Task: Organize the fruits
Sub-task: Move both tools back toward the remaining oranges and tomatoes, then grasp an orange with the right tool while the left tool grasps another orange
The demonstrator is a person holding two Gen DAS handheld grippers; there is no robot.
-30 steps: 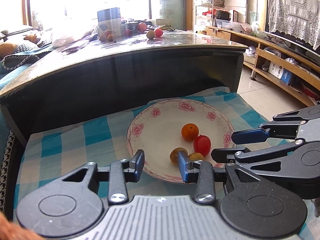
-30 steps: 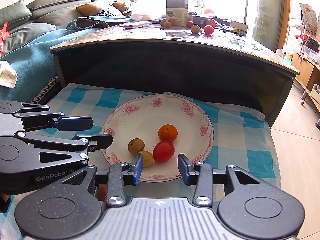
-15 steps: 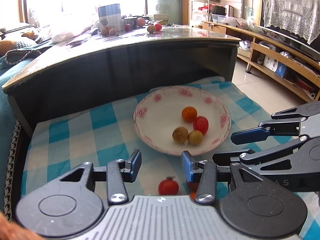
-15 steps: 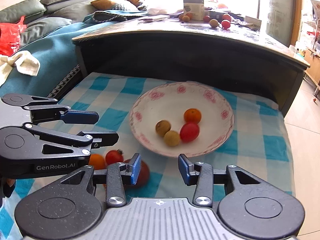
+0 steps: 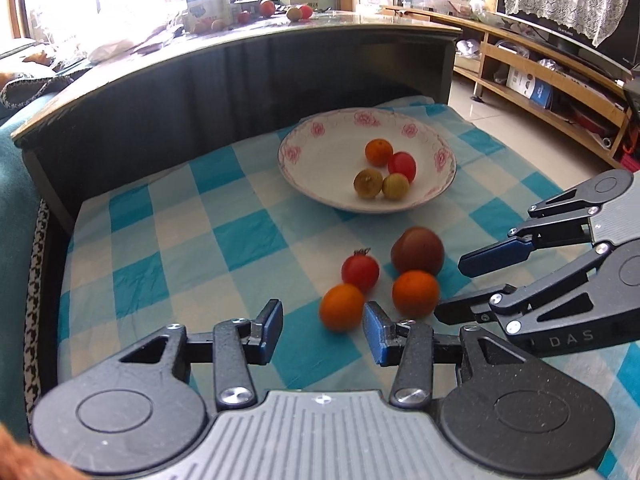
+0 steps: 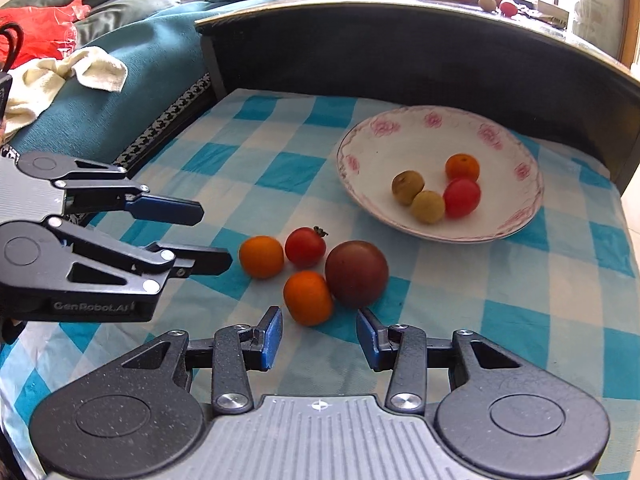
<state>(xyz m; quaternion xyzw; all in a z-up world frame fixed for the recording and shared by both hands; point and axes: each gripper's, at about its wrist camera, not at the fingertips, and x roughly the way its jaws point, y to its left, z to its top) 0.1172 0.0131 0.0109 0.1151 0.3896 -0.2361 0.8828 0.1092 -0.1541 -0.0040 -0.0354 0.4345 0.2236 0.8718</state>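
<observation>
A white plate with pink flowers [image 5: 320, 184] [image 6: 360, 184] rests on the blue checked cloth, holding an orange [image 5: 378, 151], a red tomato [image 5: 402, 166] and two brownish fruits [image 5: 368, 184]. In front of it lie a stemmed tomato [image 5: 360, 271] [image 6: 305, 246], two oranges [image 5: 342, 307] [image 5: 415, 293] [image 6: 261, 256] [image 6: 308, 298] and a dark purple fruit [image 5: 417, 251] [image 6: 356, 273]. My left gripper [image 5: 322, 330] is open, just short of the nearer orange. My right gripper [image 6: 319, 338] is open, close behind the other orange and the dark fruit.
A dark table with a glossy top [image 5: 240, 52] rises behind the cloth, carrying a box [image 5: 206, 0] and more fruit [image 5: 296, 12]. A teal sofa with a white towel [image 6: 72, 76] is at the left. Wooden shelving [image 5: 540, 92] stands at the right.
Both grippers have drawn back from the plate. The loose tomato, two oranges and dark fruit on the cloth have come into view ahead of the fingers. Both stay open.
</observation>
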